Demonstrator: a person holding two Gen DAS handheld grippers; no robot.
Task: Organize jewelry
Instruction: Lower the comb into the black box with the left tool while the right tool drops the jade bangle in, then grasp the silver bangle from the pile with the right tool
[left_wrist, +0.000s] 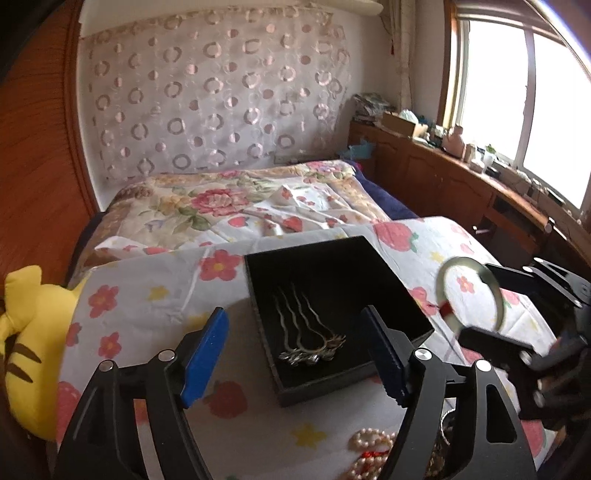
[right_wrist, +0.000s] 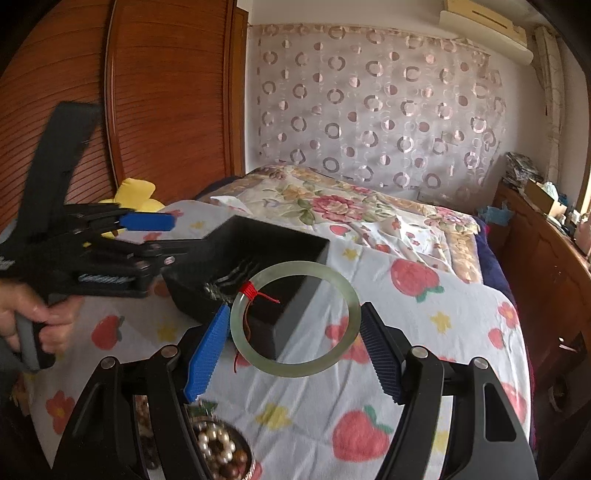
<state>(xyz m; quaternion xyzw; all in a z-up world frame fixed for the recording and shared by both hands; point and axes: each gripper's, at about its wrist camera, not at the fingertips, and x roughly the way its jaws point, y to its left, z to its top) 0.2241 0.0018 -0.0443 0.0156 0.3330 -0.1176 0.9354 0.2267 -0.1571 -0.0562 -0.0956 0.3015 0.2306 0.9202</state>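
A black open box sits on the strawberry-print sheet, with silver wavy hairpins lying inside it. My left gripper hovers over the box's near left corner, open, its pads clear of the walls. My right gripper is shut on a pale green bangle tied with red thread, held in the air just right of the box. From the left wrist view the bangle shows at the right, between the right gripper's fingers. Pearl strands lie below my left gripper.
A round dish of pearl and brown beads sits near the sheet's front edge. A yellow plush toy lies left. Behind are a floral quilt, a wooden wardrobe and a cluttered cabinet. A person's hand grips the left tool.
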